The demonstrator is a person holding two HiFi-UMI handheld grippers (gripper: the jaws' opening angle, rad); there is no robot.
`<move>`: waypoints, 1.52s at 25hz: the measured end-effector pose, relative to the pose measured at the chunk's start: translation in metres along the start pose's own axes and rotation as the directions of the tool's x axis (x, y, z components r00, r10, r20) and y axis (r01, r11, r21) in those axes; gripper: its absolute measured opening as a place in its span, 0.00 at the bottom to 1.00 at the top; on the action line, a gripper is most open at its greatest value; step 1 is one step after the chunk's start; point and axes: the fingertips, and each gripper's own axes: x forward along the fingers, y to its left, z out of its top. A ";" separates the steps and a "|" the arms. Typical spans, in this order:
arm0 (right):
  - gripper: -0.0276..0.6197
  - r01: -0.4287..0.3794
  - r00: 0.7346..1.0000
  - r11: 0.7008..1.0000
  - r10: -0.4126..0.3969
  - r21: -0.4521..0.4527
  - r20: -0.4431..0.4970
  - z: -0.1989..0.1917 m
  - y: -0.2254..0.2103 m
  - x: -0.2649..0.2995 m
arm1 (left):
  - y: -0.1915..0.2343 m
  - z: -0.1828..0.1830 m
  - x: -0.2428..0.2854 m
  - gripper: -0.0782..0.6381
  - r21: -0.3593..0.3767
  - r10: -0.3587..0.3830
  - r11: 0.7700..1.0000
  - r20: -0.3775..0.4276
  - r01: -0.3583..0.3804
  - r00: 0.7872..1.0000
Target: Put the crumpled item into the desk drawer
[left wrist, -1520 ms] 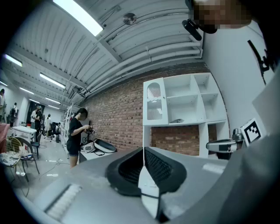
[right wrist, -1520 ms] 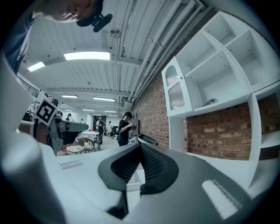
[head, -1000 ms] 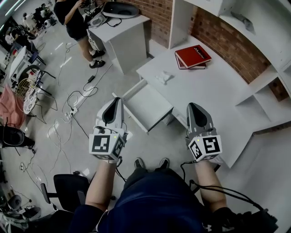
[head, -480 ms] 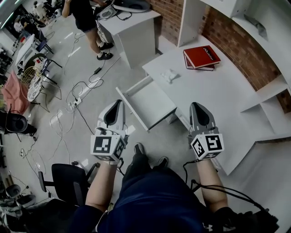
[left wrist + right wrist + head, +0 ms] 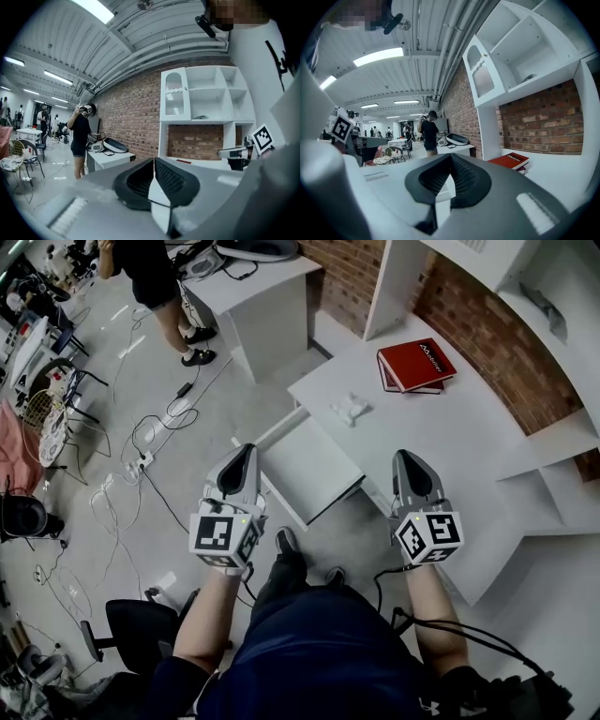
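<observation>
A small white crumpled item (image 5: 351, 410) lies on the white desk (image 5: 450, 442) near its left edge. Below that edge the desk drawer (image 5: 309, 469) stands pulled out, and its inside looks bare. My left gripper (image 5: 240, 458) hovers over the floor just left of the drawer, jaws shut with nothing between them (image 5: 153, 164). My right gripper (image 5: 409, 465) hangs over the desk's front edge, right of the drawer, also shut and holding nothing (image 5: 451, 161). Both grippers are well short of the crumpled item.
A red book (image 5: 415, 364) on a darker one lies at the back of the desk by the brick wall (image 5: 487, 324). White shelves (image 5: 562, 296) rise to the right. Cables (image 5: 150, 442) trail over the floor; a person (image 5: 150, 277) stands by another desk (image 5: 267, 296).
The head view has shifted a little, so the desk and drawer sit slightly higher and further left in frame. Both grippers stay shut and about where they were.
</observation>
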 end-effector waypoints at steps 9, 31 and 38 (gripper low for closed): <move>0.05 0.139 0.988 0.988 -0.133 0.074 -0.083 -0.016 -0.018 0.061 | 0.045 -0.015 0.073 0.13 -0.007 -0.122 0.993 -0.064 0.121 0.991; 0.09 0.192 0.924 0.924 -0.057 0.332 -0.377 -0.152 -0.112 0.176 | 0.067 -0.101 0.110 0.13 -0.002 -0.063 0.998 -0.275 0.065 0.959; 0.16 0.219 0.890 0.866 0.012 0.450 -0.455 -0.200 -0.124 0.208 | 0.092 -0.114 0.096 0.13 -0.024 0.031 0.999 -0.303 -0.041 0.953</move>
